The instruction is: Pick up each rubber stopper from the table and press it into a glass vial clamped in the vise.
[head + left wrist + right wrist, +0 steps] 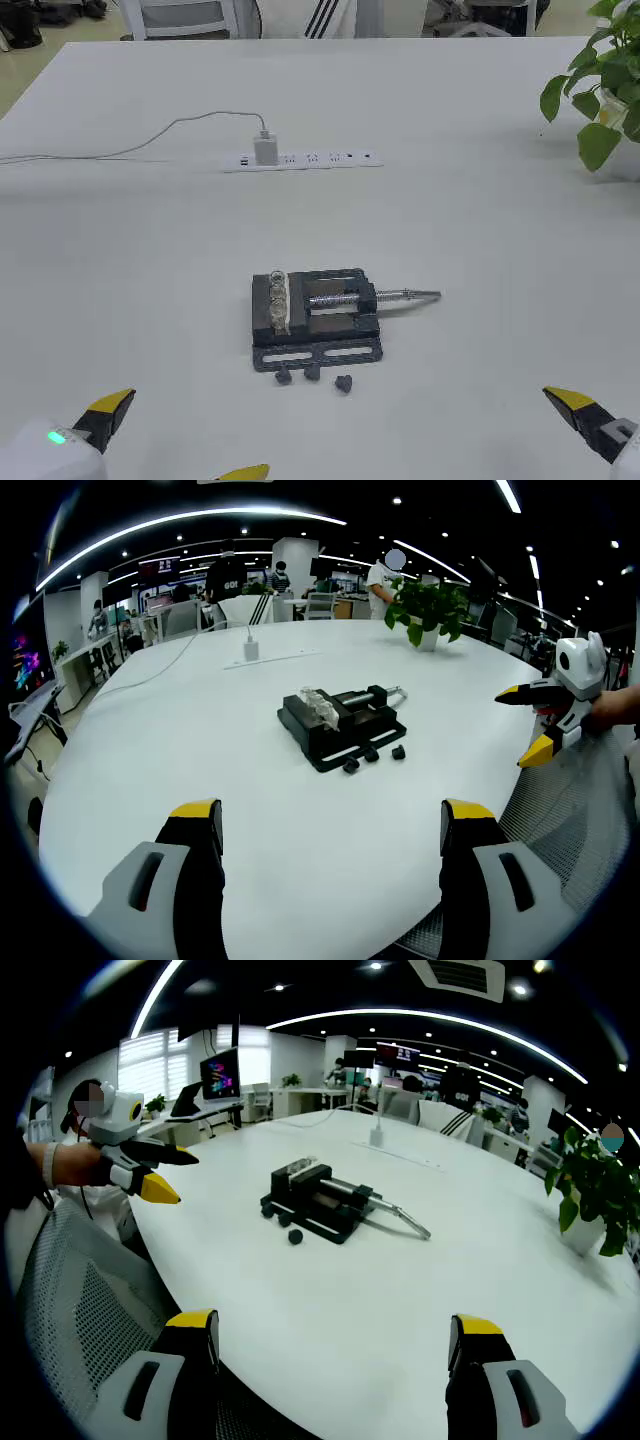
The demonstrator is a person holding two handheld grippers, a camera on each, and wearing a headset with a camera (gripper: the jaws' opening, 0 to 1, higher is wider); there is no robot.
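Hovering over the near desk (pixel 480 200) edge, left hand-held gripper (pixel 330 815) was spread wide, holding nothing | right hand-held gripper (pixel 335 1325) was likewise spread and empty, well right | three stoppers (pixel 312 376) lay on the desk just near of the vise (pixel 330 320) | vials (pixel 279 300) stood clamped at its left end | power strip (pixel 305 160) lay far behind.

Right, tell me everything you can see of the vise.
The vise is small, black, apparently metal, and sits flat on the white table. Its slotted base flange faces the person. A silvery screw handle sticks out to the right in the head view. Clear glass vials stand clamped in a row at its left end. Three dark stoppers lie just before its base.
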